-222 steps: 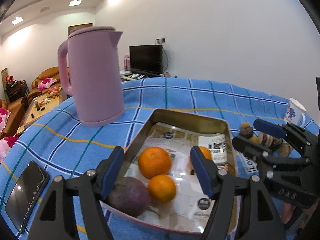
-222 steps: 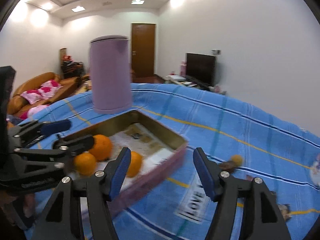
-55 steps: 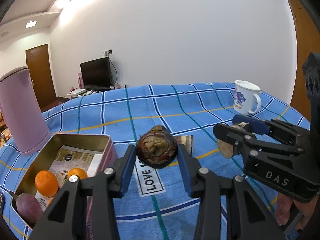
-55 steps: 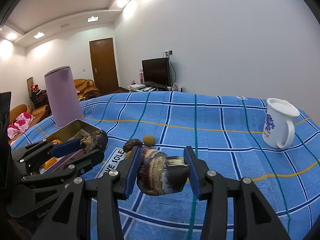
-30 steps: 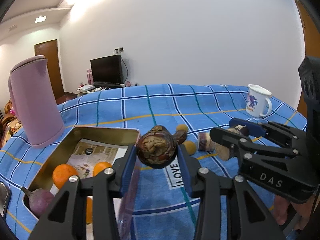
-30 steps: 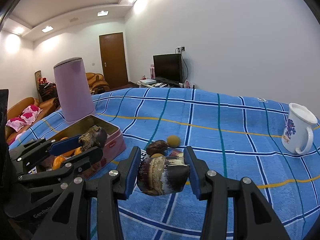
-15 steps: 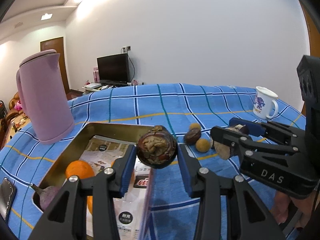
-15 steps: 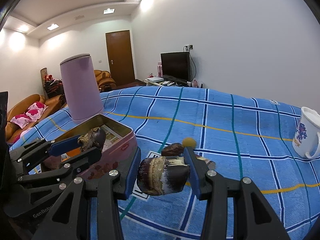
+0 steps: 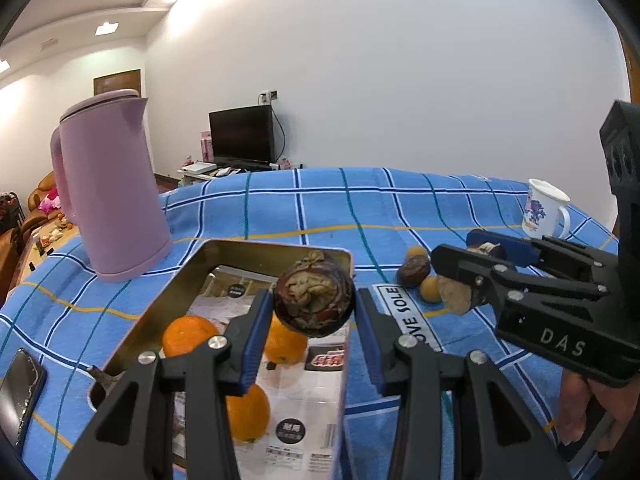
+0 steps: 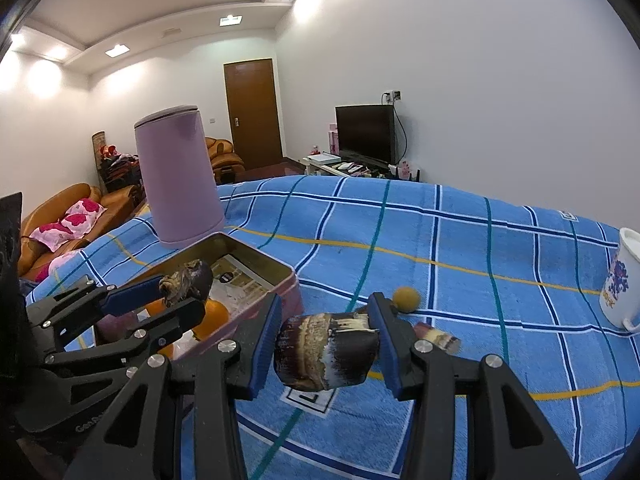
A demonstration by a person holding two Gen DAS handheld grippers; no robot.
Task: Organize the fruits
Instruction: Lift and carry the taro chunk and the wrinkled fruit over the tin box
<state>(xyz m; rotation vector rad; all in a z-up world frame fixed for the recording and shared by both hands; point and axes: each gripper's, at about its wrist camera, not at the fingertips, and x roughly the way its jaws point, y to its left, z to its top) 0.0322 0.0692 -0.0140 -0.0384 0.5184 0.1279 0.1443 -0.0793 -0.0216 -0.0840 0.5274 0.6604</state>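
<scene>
My left gripper (image 9: 314, 308) is shut on a dark, wrinkled round fruit (image 9: 314, 294), which hangs over the right rim of the gold-lined tin (image 9: 260, 245). Three oranges (image 9: 188, 334) lie in the tin. My right gripper (image 10: 326, 344) is shut on a brown-and-cream fruit chunk (image 10: 326, 354), held above the cloth just right of the tin (image 10: 280, 270). In the left wrist view the right gripper (image 9: 468, 276) is at the right. On the cloth lie a dark fruit (image 9: 414, 274), small yellow balls (image 9: 430, 292) and a cut piece (image 10: 436, 336).
A tall pink kettle (image 9: 106, 196) stands behind the tin on the blue checked tablecloth (image 10: 460, 240). A white flowered mug (image 9: 542, 210) stands at the far right. A dark phone (image 9: 18, 388) lies at the table's left edge. A person's hand (image 9: 576, 408) holds the right gripper.
Both grippers have moved left towards the tin, each still holding its fruit. The left one's fruit now hangs over the tin's right rim.
</scene>
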